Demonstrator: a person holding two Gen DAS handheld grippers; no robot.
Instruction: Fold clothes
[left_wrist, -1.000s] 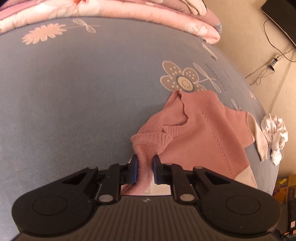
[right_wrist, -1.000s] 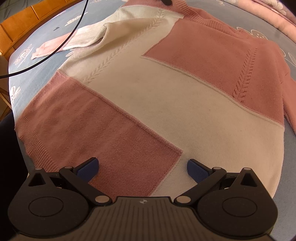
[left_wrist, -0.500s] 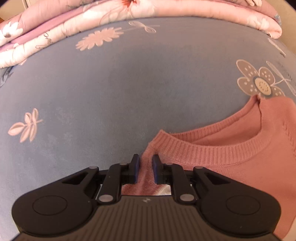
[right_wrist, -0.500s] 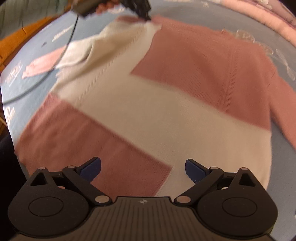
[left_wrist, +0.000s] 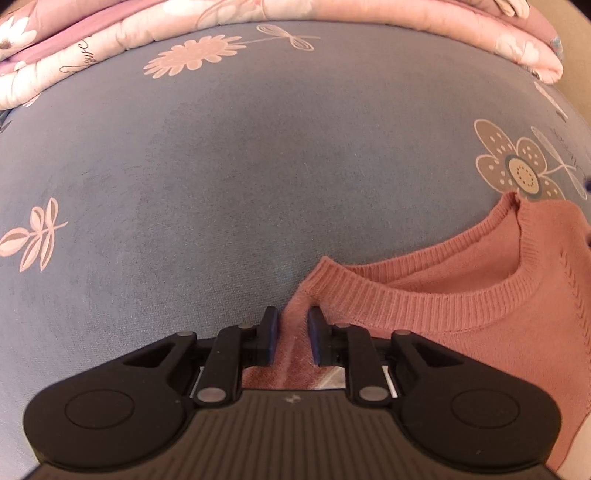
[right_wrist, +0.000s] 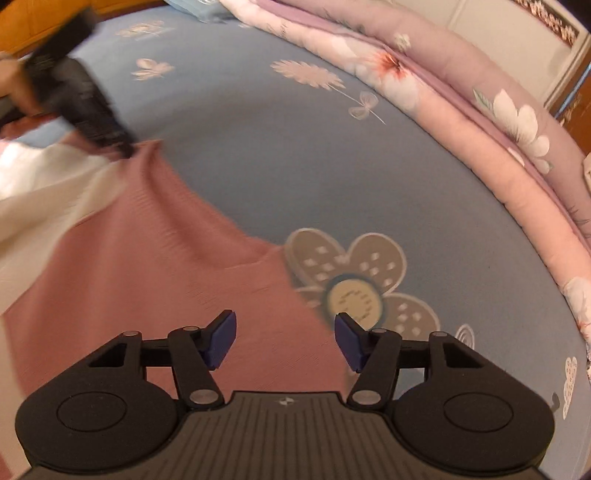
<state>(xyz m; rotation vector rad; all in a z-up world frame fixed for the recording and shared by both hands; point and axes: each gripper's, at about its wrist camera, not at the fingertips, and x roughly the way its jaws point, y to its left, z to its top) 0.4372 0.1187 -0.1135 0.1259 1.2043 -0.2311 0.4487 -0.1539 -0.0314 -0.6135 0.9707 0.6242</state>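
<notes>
A pink and cream knit sweater lies on the blue flowered bed sheet. My left gripper is shut on the sweater's shoulder fabric beside the ribbed neckline. In the right wrist view the sweater spreads to the left, with cream panels at the far left. My right gripper is open and empty, low over the sweater's pink upper right edge. The left gripper shows blurred at the upper left of that view, holding the sweater's corner.
A folded pink and lilac flowered quilt lies along the far side of the bed and also shows in the right wrist view. A wooden bed frame shows at the upper left.
My right gripper has swung from the sweater's lower body up to its top right edge, and its jaws have narrowed. My left gripper keeps its hold on the shoulder fabric, nearly still.
</notes>
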